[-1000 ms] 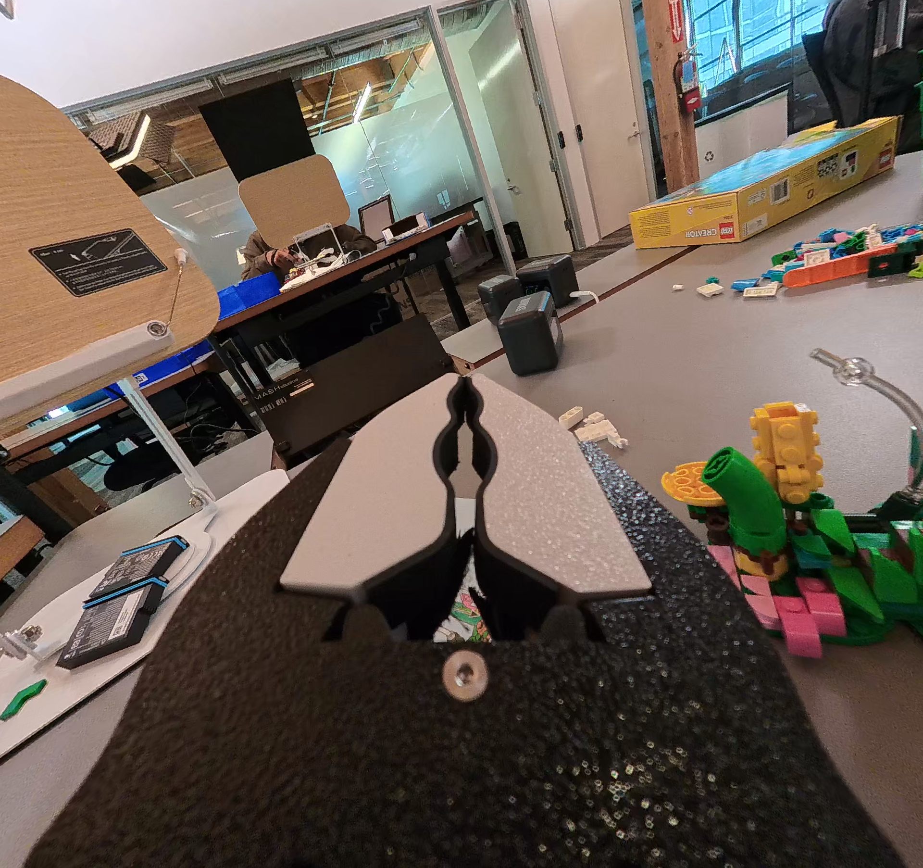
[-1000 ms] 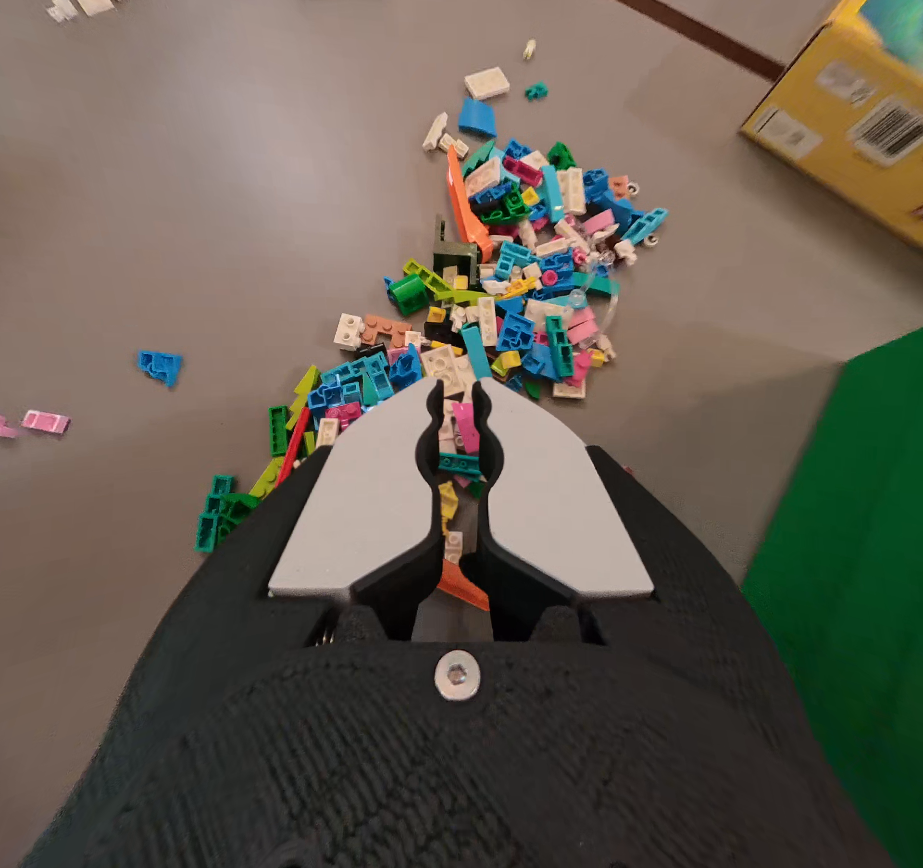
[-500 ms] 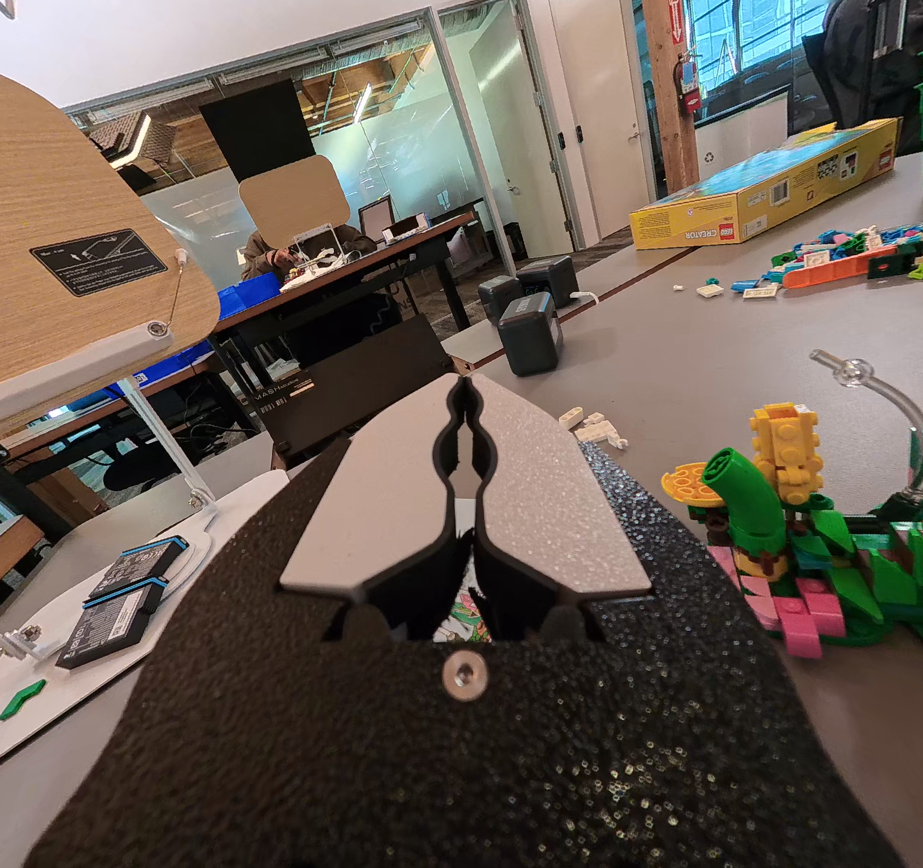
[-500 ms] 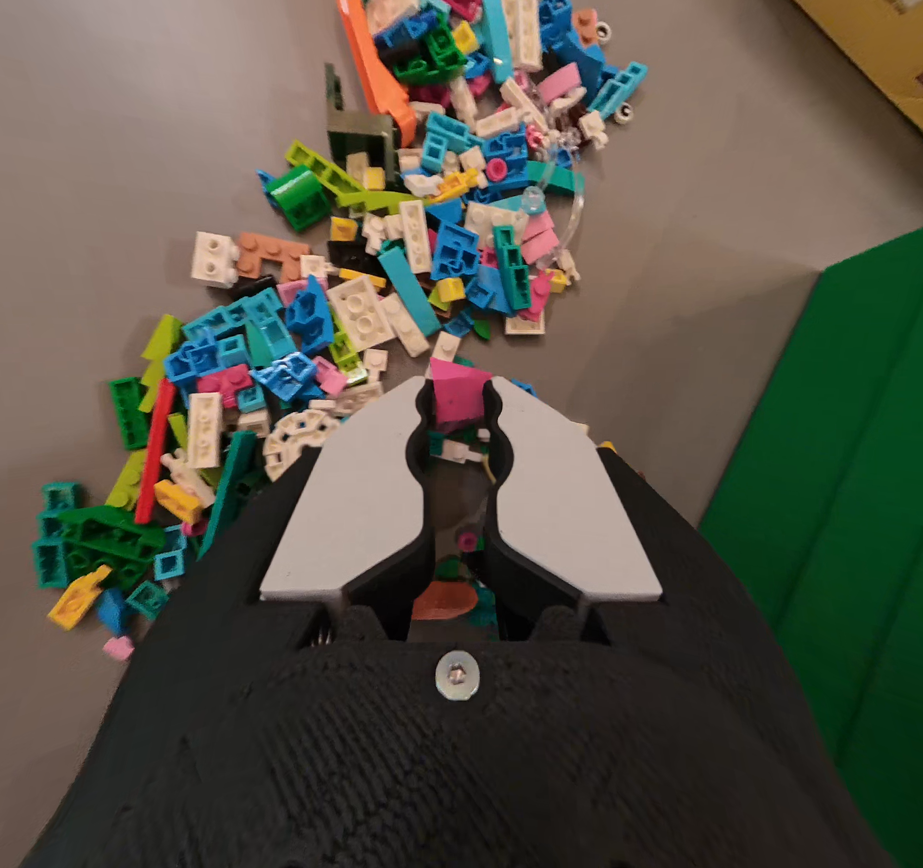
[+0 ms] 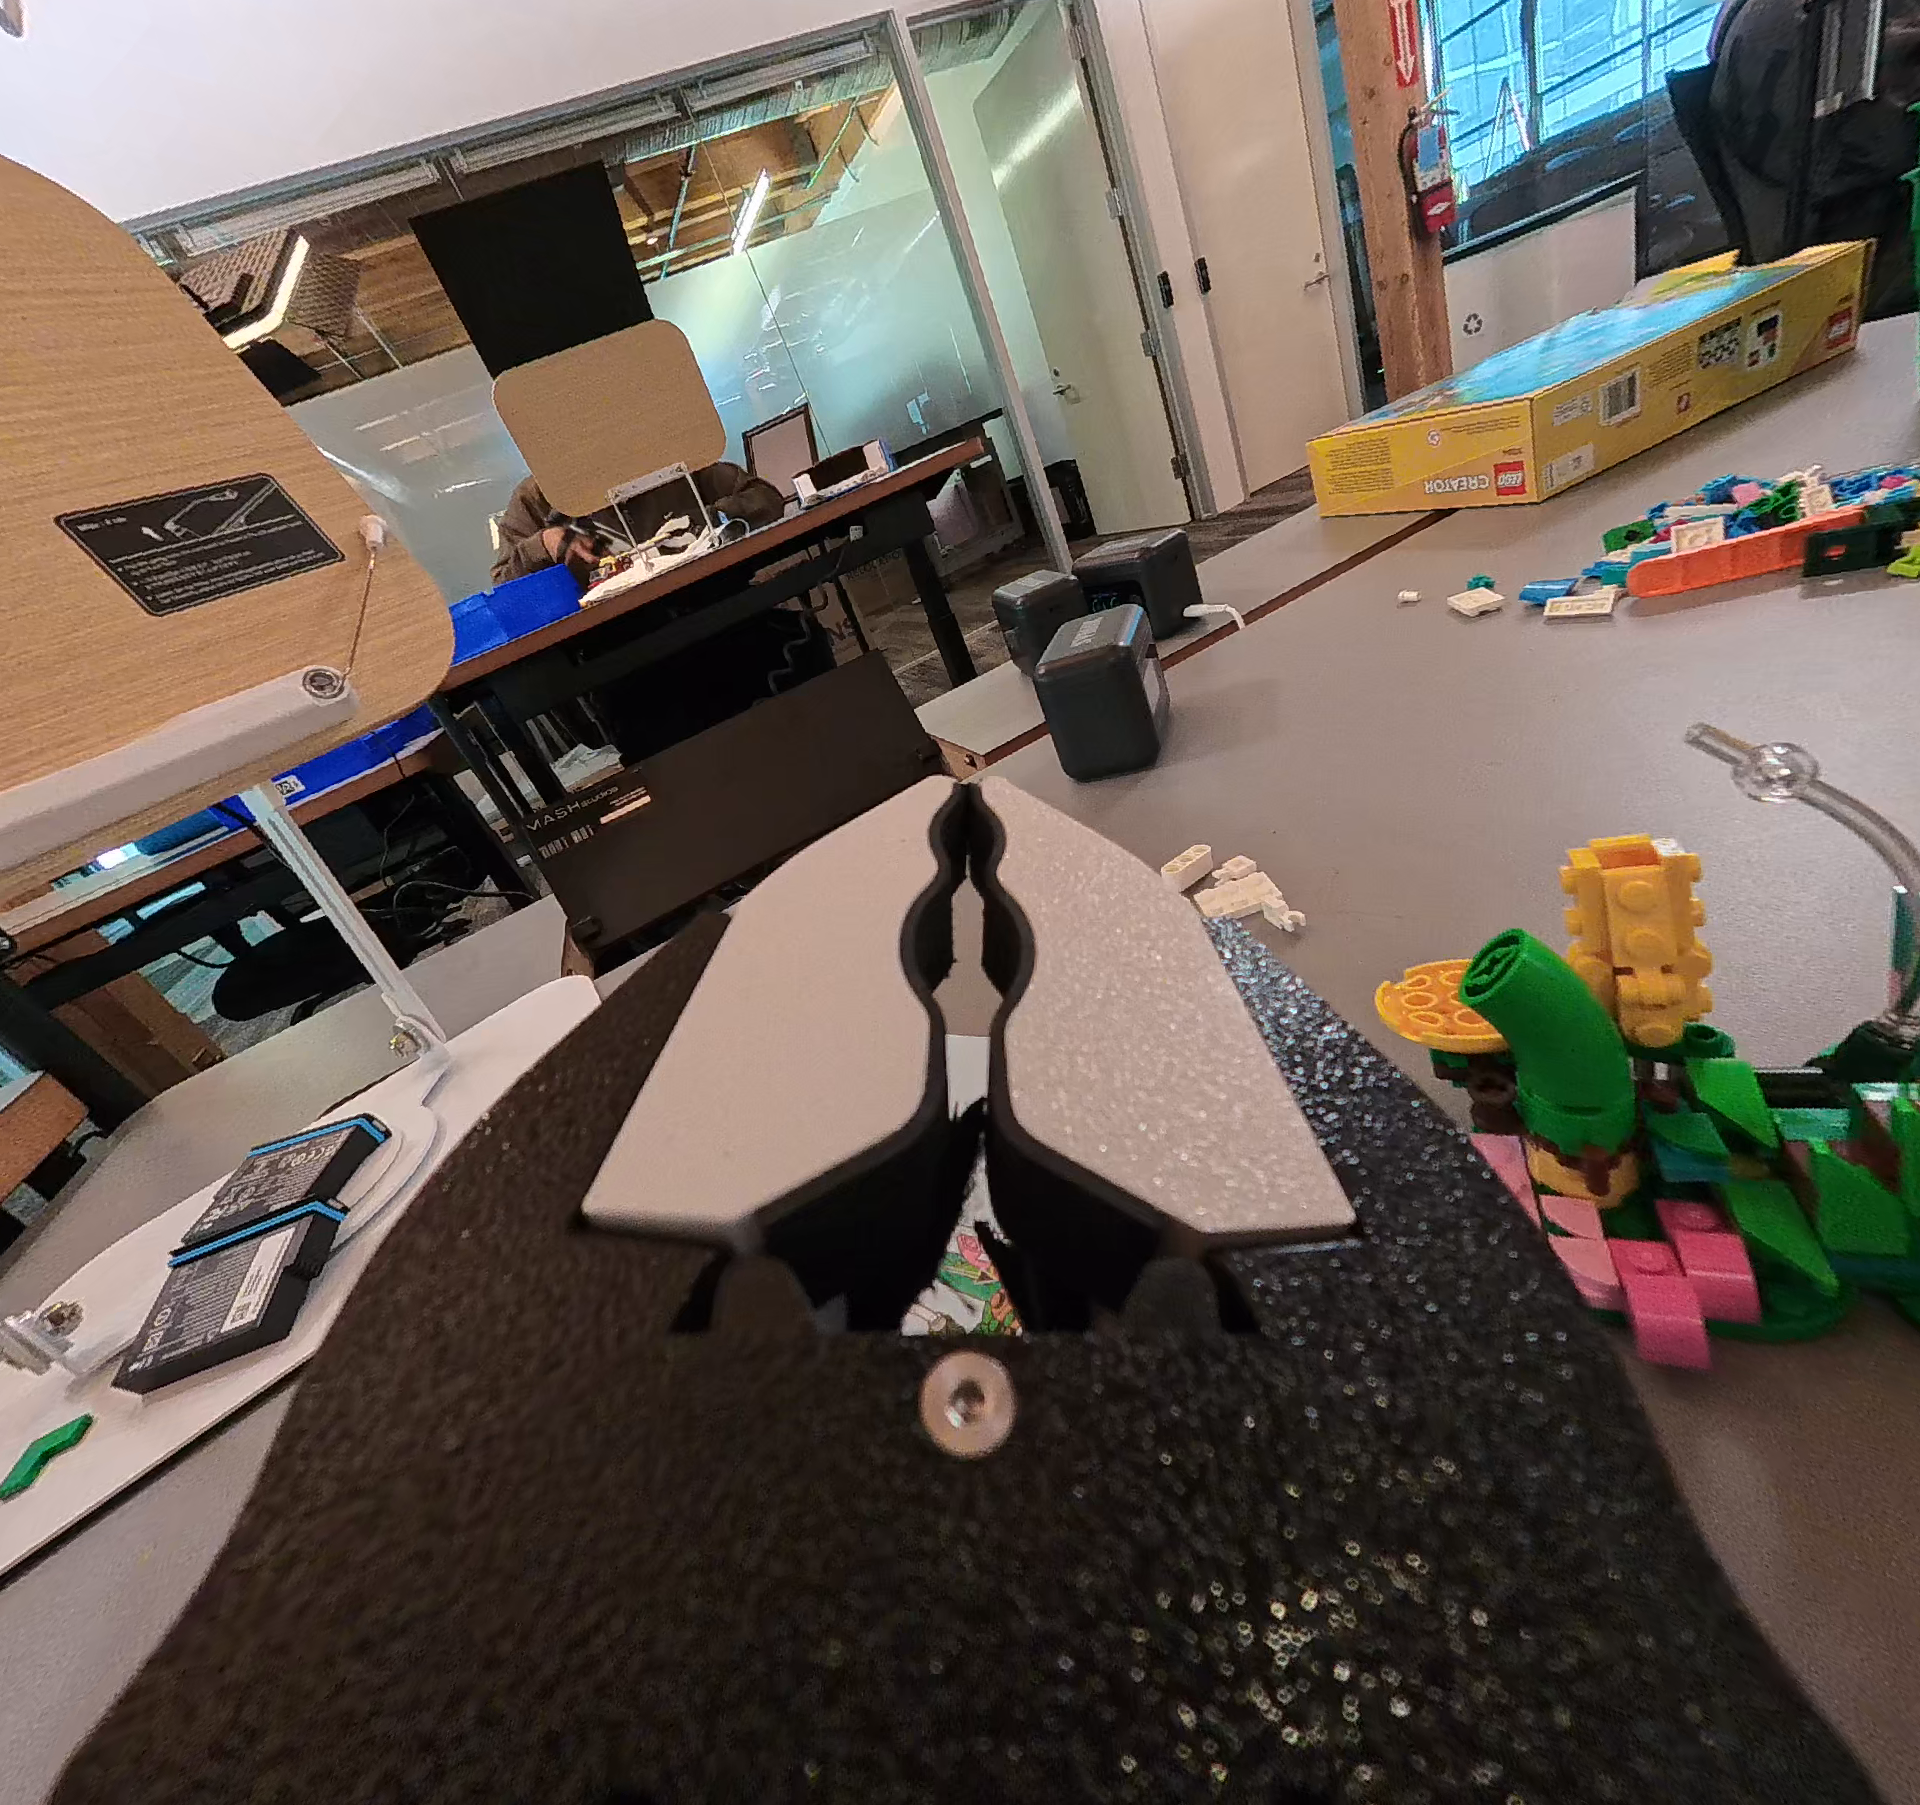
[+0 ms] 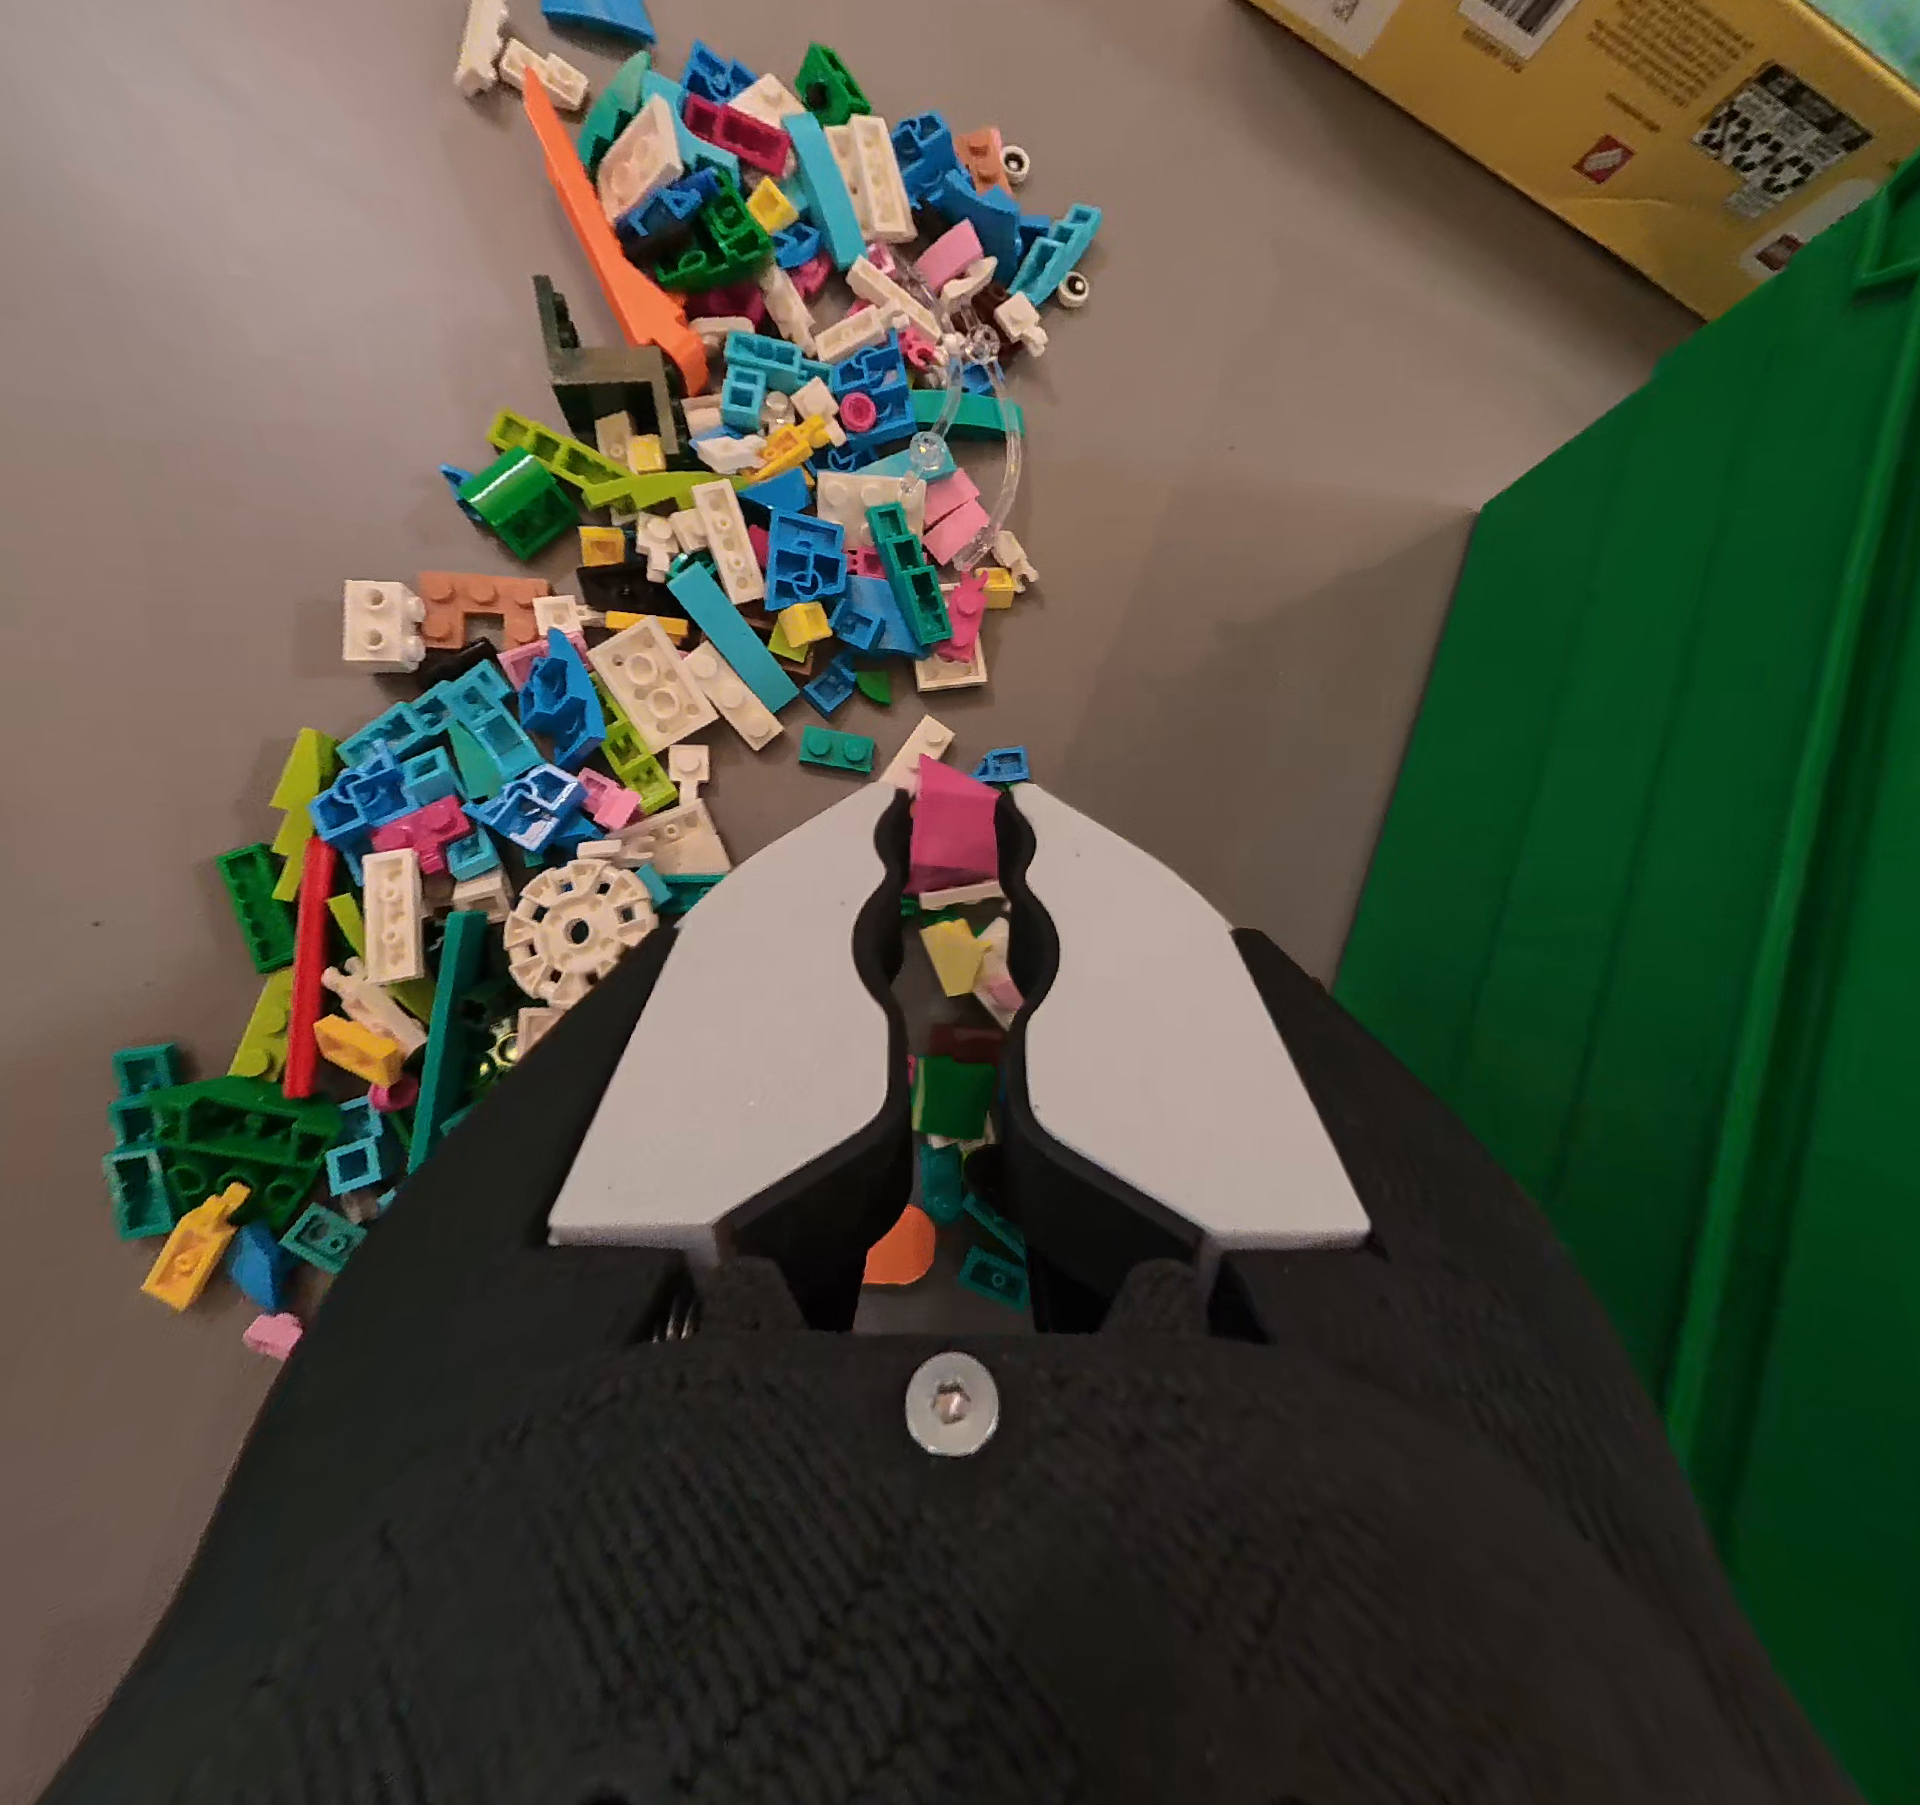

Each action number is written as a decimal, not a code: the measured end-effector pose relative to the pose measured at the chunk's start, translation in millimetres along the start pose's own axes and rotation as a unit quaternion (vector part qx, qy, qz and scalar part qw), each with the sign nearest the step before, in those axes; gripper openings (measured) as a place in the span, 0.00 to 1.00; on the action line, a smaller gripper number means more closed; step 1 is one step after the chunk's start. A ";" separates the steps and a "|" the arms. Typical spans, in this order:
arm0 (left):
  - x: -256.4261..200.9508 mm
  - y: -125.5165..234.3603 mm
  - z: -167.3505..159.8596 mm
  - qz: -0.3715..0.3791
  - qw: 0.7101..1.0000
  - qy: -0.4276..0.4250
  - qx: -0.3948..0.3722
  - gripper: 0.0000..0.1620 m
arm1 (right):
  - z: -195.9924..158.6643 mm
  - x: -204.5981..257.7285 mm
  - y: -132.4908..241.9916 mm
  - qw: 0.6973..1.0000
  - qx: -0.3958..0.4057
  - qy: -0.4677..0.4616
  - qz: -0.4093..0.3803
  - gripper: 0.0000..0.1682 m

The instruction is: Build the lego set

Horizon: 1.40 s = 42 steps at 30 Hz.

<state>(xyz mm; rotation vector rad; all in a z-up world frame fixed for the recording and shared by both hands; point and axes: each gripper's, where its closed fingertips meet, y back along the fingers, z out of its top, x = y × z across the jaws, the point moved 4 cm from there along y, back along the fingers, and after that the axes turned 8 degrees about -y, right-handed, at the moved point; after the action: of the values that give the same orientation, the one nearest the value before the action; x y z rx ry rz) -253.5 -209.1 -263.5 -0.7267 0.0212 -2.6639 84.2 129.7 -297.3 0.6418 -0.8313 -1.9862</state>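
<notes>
My right gripper (image 6: 954, 805) is clamped on a magenta sloped brick (image 6: 948, 833), which sits pinched between the tips just above the middle of the right wrist view. Under it and spreading to the upper left of that frame is the pile of loose bricks (image 6: 675, 529) on the grey table (image 6: 208, 301); whether the magenta piece is fully clear of the pile I cannot tell. The yellow box (image 6: 1621, 62) lies in the upper right corner and a green panel (image 6: 1662, 924) fills the right edge.

My left gripper (image 5: 968, 815) has its fingers pressed together with nothing visible between them, pointing across the room from the middle of the left wrist view. The half-built model (image 5: 1662, 1132), green leaves, pink bricks, a yellow stack and a clear curved stalk, stands on the table at the right edge of that frame, just beside the gripper body. A printed booklet (image 5: 961, 1293) peeks through the gap below the fingers.

I judge this to be the fetching step: one piece picked, not yet placed. The next move calls for carrying the brick to the model, turning it so its underside faces the studs it belongs on, and pressing down squarely. My left gripper would likely need to steady the model, since the slope gives little flat surface and the brick could twist out of my grip
</notes>
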 end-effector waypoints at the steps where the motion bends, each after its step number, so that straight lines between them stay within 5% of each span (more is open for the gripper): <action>1: 0.0 0.0 0.0 0.000 1.000 0.000 0.000 0.00 | -0.3 1.6 0.2 1.000 0.001 0.002 0.008 0.09; 42: -1.3 -0.1 -0.5 -0.006 1.000 -0.006 0.001 0.00 | -28.8 -0.9 2.8 0.995 0.085 0.028 0.041 0.07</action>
<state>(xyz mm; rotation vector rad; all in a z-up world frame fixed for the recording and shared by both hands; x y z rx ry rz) -252.8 -208.6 -264.6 -0.7451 0.0111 -2.6694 106.3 120.4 -313.6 0.7458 -0.9840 -1.8292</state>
